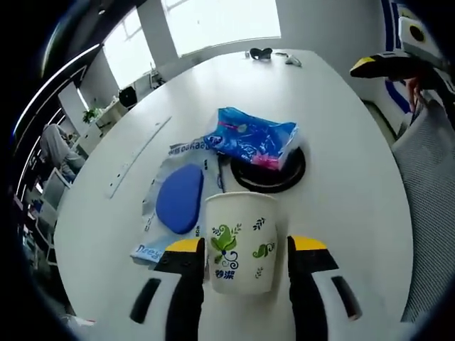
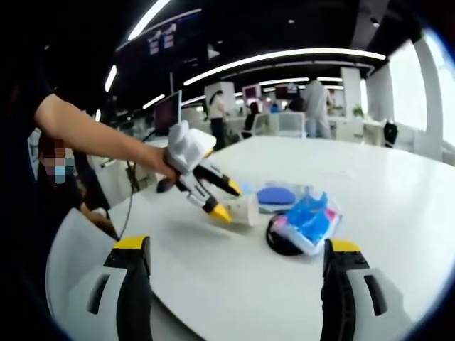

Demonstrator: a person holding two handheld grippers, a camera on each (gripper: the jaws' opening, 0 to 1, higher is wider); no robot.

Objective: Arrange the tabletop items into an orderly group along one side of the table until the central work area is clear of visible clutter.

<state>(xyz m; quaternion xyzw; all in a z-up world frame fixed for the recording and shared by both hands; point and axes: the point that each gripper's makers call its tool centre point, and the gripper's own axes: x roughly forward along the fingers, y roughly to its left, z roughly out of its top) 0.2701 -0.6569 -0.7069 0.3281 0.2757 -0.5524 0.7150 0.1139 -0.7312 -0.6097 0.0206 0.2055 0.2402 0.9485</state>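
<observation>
A white paper cup (image 1: 240, 245) with green leaf print stands upright on the white table (image 1: 355, 185), and my left gripper (image 1: 245, 266) is shut on it, a yellow-tipped jaw at each side. Beyond the cup lie a blue oval pad (image 1: 179, 199) in a clear wrapper, a blue tissue pack (image 1: 256, 138) and a black ring (image 1: 291, 174) under the pack. In the right gripper view a person's hand holds the left gripper (image 2: 224, 199) at the cup (image 2: 247, 209), left of the tissue pack (image 2: 309, 217). My right gripper (image 2: 234, 284) is open above the near table, nothing between its jaws.
A long clear ruler (image 1: 135, 160) lies on the table to the left. Small dark items (image 1: 261, 52) sit at the far end. A grey chair (image 1: 426, 177) stands at the right edge. Desks, monitors and people (image 2: 313, 106) fill the office behind.
</observation>
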